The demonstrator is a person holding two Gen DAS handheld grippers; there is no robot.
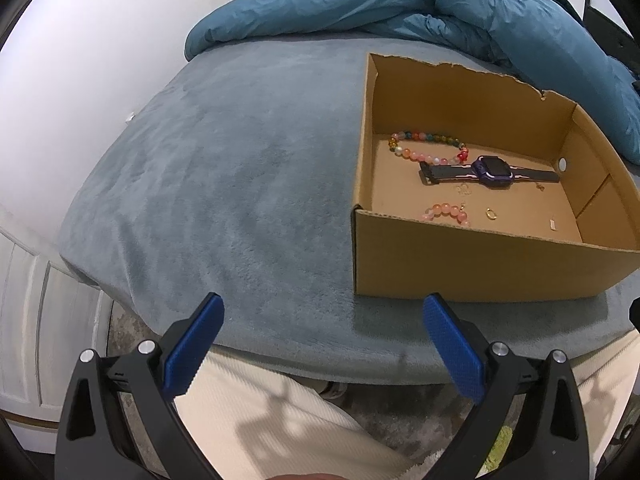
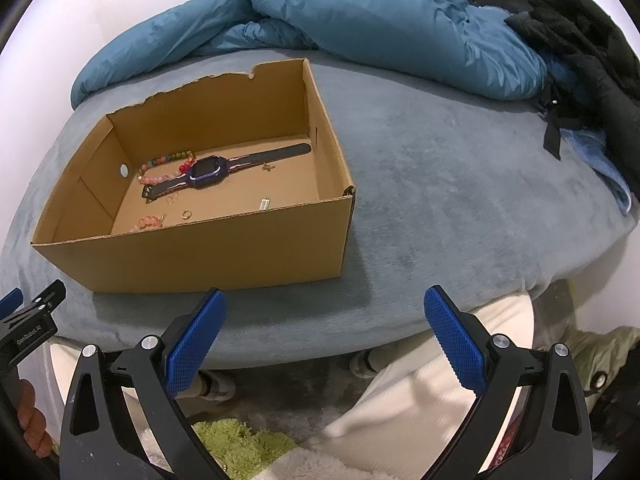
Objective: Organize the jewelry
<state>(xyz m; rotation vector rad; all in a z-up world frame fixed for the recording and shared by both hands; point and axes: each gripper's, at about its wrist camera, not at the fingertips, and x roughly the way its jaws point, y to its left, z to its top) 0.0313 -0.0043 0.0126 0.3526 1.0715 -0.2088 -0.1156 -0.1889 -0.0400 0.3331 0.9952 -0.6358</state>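
Note:
An open cardboard box (image 1: 460,264) (image 2: 200,256) sits on a grey-blue blanket. Inside lie a purple smartwatch (image 1: 492,170) (image 2: 208,170), a multicoloured bead bracelet (image 1: 420,146) (image 2: 160,168), a pink bead bracelet (image 1: 446,212) (image 2: 150,223), a gold ring (image 1: 491,213) (image 2: 186,213) and small earrings (image 2: 264,203). My left gripper (image 1: 324,308) is open and empty, near the bed's front edge, left of the box. My right gripper (image 2: 324,300) is open and empty, in front of the box's right corner.
A crumpled teal duvet (image 1: 400,4) (image 2: 360,20) lies behind the box. Black clothing (image 2: 580,48) is at the far right. Grey blanket (image 1: 220,180) (image 2: 460,180) spreads on both sides of the box. The person's cream trousers (image 2: 420,400) are below.

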